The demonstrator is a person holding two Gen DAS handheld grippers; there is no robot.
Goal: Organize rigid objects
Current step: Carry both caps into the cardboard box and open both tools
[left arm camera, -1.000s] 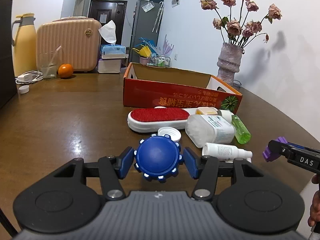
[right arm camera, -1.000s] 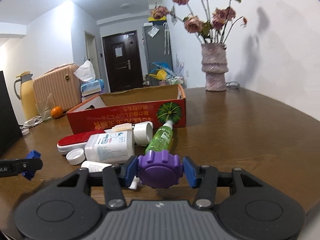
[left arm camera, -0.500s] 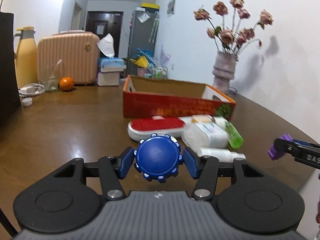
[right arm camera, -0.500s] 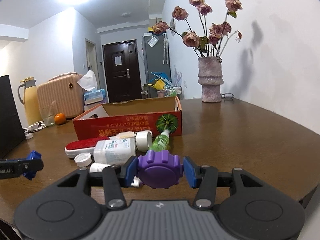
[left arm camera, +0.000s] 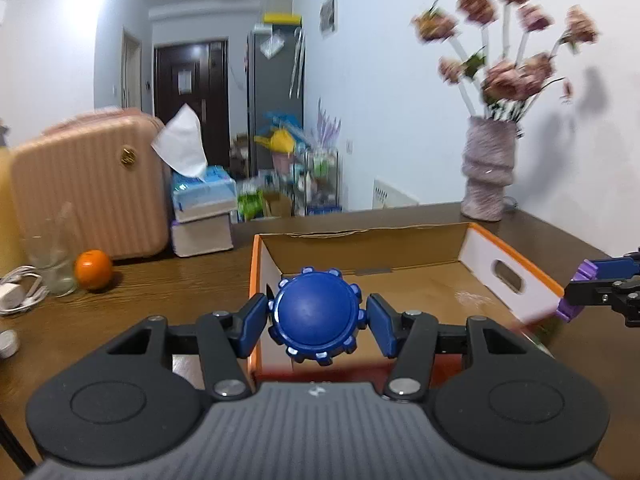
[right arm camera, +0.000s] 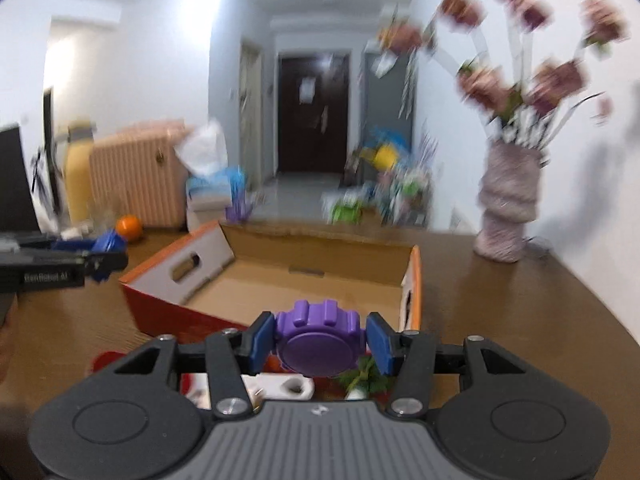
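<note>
Blue knob (left arm camera: 317, 317) pinched between the left gripper (left arm camera: 317, 322) jaws, purple knob (right arm camera: 323, 340) likewise in the right gripper (right arm camera: 323, 342), both partly closed; carried over the near edge of the open cardboard box (left arm camera: 496, 254) on the counter (left arm camera: 160, 292); best lowered well inside before release.

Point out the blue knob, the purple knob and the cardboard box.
blue knob (left arm camera: 316, 316), left wrist view, middle of its domed face.
purple knob (right arm camera: 320, 340), right wrist view, its flat round face.
cardboard box (left arm camera: 496, 268), left wrist view, white inner side wall.
</note>
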